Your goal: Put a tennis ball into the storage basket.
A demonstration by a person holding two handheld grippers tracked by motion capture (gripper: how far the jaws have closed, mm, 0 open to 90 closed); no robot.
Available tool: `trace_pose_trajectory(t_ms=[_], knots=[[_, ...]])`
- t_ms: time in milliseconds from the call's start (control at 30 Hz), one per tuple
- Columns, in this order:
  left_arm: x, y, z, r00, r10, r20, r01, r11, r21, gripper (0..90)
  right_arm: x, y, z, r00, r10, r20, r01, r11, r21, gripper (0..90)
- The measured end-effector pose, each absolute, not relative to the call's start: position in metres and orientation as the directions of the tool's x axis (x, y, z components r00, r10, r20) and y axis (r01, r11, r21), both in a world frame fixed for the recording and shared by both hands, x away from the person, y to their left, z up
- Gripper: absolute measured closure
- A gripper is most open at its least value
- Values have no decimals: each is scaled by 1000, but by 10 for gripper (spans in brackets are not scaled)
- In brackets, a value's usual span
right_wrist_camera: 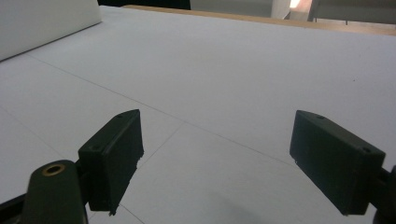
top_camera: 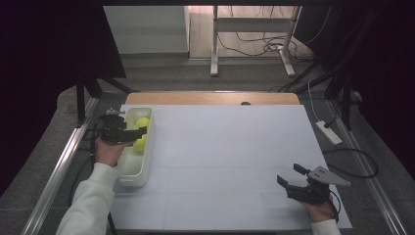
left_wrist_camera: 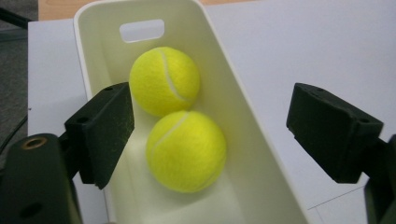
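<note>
Item: two fuzzy yellow-green tennis balls, the far ball (left_wrist_camera: 164,80) and the near ball (left_wrist_camera: 186,150), touching one another and lying in a row along the floor of a long, narrow cream plastic bin (left_wrist_camera: 243,154). In the high view the pair shows at the bin's far half.

Container: the cream bin stands on the left part of the white-covered counter (top_camera: 220,156), close to its left edge. Its long axis runs from the person's side toward the far side of the counter, parallel to that left edge. A slotted hand-hole (left_wrist_camera: 141,30) is cut in the far end wall. The open top faces up.

Left tool (left_wrist_camera: 210,135): held over the bin, jaws spread wide and released, gripping nothing. One jaw hangs inside the bin just beside the balls; the other stands outside the bin wall, over the counter. The near ball lies between the jaws, with clear gaps on both sides.

Right tool (right_wrist_camera: 233,158): held low over the bare right front part of the counter, well apart from the bin, jaws spread and holding nothing, pointing toward the left far side.
</note>
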State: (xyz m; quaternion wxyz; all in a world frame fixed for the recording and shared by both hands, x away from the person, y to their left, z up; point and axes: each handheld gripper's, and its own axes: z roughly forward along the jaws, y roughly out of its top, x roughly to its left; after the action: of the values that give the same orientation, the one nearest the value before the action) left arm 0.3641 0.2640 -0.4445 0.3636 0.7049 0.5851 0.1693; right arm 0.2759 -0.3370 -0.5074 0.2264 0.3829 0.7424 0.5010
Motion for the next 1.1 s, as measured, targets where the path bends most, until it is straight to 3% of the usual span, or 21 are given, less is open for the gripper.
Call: trace_pose_trajectory(t_ms=[467, 1100], knots=[[341, 259, -430, 378, 889, -258, 611, -31, 791, 115, 276, -337, -507, -603, 796, 47, 342, 205, 917, 169], [305, 232, -420, 539, 817, -203, 488, -107, 866, 92, 275, -337, -508, -604, 796, 43, 341, 209, 916, 169]])
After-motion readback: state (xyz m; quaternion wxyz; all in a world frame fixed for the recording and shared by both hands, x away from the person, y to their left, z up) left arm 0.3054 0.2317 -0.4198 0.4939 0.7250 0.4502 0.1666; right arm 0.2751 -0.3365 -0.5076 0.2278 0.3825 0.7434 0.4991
